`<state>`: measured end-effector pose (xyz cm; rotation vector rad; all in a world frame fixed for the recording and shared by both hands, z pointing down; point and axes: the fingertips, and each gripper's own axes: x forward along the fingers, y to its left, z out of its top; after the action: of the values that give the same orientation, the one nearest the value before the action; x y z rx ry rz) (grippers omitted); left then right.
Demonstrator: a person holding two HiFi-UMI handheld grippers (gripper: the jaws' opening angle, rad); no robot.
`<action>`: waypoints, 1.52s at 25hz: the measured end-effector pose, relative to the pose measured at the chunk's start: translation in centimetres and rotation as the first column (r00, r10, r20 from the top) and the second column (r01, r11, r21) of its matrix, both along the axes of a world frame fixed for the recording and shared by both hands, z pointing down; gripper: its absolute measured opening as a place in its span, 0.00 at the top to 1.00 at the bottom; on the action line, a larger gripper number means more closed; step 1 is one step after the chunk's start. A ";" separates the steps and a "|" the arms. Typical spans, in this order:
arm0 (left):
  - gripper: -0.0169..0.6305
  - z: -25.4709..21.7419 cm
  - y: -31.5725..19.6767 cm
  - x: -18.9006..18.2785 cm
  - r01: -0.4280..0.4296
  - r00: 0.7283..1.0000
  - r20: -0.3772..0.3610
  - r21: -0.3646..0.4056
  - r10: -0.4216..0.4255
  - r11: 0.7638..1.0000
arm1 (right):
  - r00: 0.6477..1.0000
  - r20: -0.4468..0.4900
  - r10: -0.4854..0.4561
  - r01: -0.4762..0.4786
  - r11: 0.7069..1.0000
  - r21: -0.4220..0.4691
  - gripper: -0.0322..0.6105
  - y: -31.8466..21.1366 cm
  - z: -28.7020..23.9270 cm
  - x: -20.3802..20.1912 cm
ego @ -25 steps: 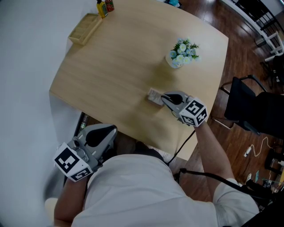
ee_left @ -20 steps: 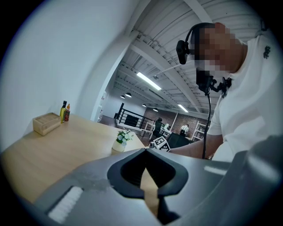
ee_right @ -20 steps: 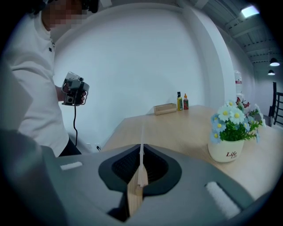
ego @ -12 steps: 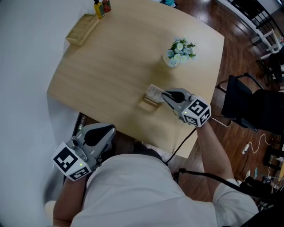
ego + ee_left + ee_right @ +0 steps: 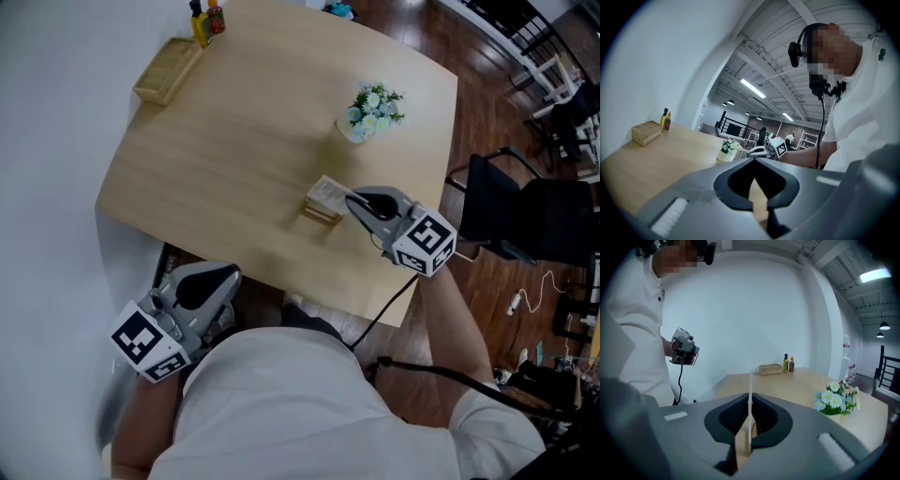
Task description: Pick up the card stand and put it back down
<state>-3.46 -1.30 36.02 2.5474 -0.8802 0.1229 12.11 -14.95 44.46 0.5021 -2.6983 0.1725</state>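
The card stand (image 5: pixel 322 201), a small wooden base with a white card upright in it, hangs just above the light wooden table (image 5: pixel 234 141), its shadow under it. My right gripper (image 5: pixel 352 201) is shut on it from the right. In the right gripper view the wooden base (image 5: pixel 743 446) sits pinched between the jaws and the card's edge rises straight up. My left gripper (image 5: pixel 223 278) is held off the table's near-left edge, by the person's body. Its jaws (image 5: pixel 754 187) meet with nothing between them.
A pot of white and blue flowers (image 5: pixel 370 112) stands beyond the card stand. A wooden box (image 5: pixel 167 70) and two small bottles (image 5: pixel 203 17) sit at the far left corner. A black chair (image 5: pixel 525 216) stands right of the table.
My right gripper has lifted the card stand off the table, so it now hangs above its shadow. The left gripper has hardly shifted.
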 end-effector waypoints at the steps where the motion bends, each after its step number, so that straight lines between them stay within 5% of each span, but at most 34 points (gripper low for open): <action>1: 0.97 -0.1 0.1 -0.3 -0.006 1.000 -0.005 0.004 0.006 1.000 | 1.000 -0.004 0.006 -0.005 1.000 0.007 0.92 0.3 -0.4 -0.2; 18: 0.97 -1.6 4.0 -9.8 -0.103 0.991 -0.077 0.050 0.107 0.993 | 0.995 -0.032 0.090 -0.089 0.995 0.034 0.92 13.1 -6.4 -7.1; 34: 0.97 -1.0 8.3 -15.3 -0.180 0.980 -0.067 0.084 0.186 0.980 | 0.997 -0.018 0.081 -0.080 0.996 0.049 0.92 25.7 -9.3 -14.1; 38: 0.97 -0.3 9.5 -15.7 -0.200 0.979 -0.015 0.099 0.202 0.975 | 0.997 -0.010 0.074 -0.074 0.996 0.052 0.92 27.4 -9.8 -15.2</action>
<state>-19.16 8.18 35.69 2.7189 -0.6304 0.1113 -3.06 12.49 34.65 0.6170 -2.6804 0.1207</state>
